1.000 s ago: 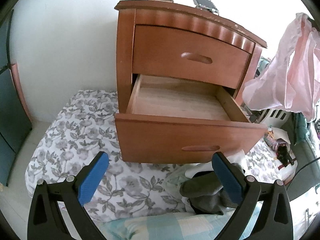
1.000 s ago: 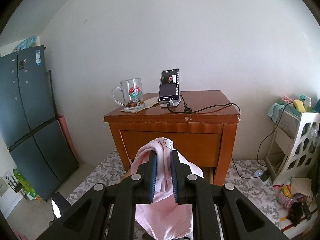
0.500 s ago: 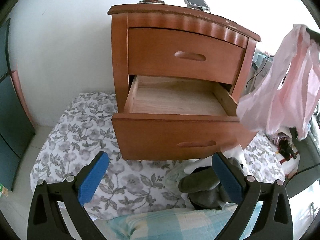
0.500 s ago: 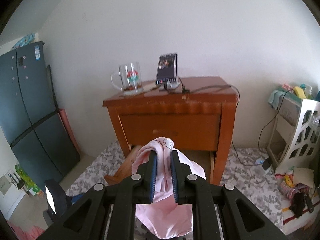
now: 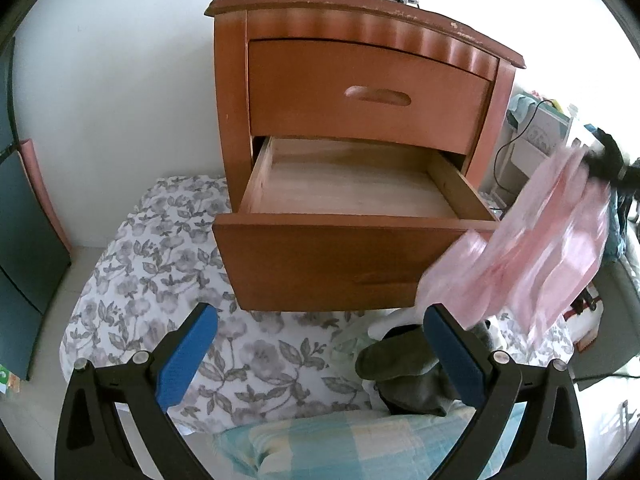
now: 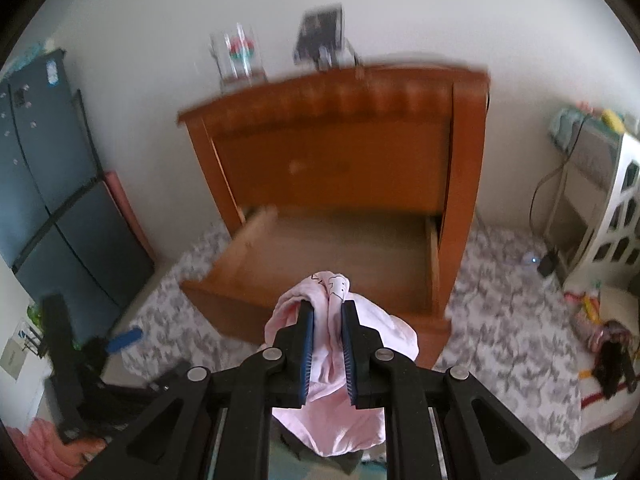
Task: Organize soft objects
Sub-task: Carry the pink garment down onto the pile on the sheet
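A pink garment (image 6: pixel 328 344) hangs bunched from my right gripper (image 6: pixel 327 312), whose blue pads are shut on it. In the left wrist view the same pink garment (image 5: pixel 532 256) dangles, blurred, by the front right corner of the open lower drawer (image 5: pixel 352 188), which is bare inside. The drawer belongs to a brown wooden nightstand (image 5: pixel 360 80). My left gripper (image 5: pixel 320 324) stands open low over the floral sheet (image 5: pixel 152 248), holding nothing. A grey sock-like piece (image 5: pixel 400 360) and other soft items lie by its right finger.
A glass mug (image 6: pixel 238 56) and a phone (image 6: pixel 320 36) stand on top of the nightstand. A dark fridge (image 6: pixel 52 184) is at the left, a white rack (image 6: pixel 608 216) and cables at the right. A checked pale cloth (image 5: pixel 360 440) lies under the left gripper.
My right gripper has come down with the pink garment, from above the nightstand top to the level of the open drawer. The left gripper has hardly moved and stays open.
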Action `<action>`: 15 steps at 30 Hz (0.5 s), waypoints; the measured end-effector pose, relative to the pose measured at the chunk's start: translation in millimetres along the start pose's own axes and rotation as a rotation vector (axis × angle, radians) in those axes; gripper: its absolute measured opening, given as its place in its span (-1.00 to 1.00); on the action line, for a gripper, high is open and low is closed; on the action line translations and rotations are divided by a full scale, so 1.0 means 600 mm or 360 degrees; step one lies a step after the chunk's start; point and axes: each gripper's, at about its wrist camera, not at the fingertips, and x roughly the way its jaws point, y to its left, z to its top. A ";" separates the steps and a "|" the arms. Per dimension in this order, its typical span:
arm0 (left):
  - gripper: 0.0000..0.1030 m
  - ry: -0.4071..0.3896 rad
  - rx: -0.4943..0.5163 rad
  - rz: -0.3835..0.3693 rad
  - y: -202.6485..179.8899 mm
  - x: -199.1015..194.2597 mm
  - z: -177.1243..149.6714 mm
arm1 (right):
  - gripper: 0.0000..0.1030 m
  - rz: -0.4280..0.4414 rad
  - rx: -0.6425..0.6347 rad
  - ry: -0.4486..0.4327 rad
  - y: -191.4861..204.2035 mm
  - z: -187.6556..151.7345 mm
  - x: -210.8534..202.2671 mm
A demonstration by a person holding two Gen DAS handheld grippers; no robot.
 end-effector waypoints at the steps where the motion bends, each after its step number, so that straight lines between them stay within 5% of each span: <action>1: 0.99 0.0002 -0.0001 -0.0001 0.000 0.001 -0.001 | -0.72 -0.0007 0.0006 0.0041 -0.002 -0.009 0.015; 9: 0.99 0.0024 -0.0019 0.0004 0.006 0.008 -0.002 | -0.72 -0.0085 0.0101 0.0383 -0.036 -0.090 0.147; 15: 0.99 0.0054 -0.0043 0.0008 0.012 0.019 -0.006 | -0.72 -0.0118 0.0164 0.0490 -0.058 -0.133 0.193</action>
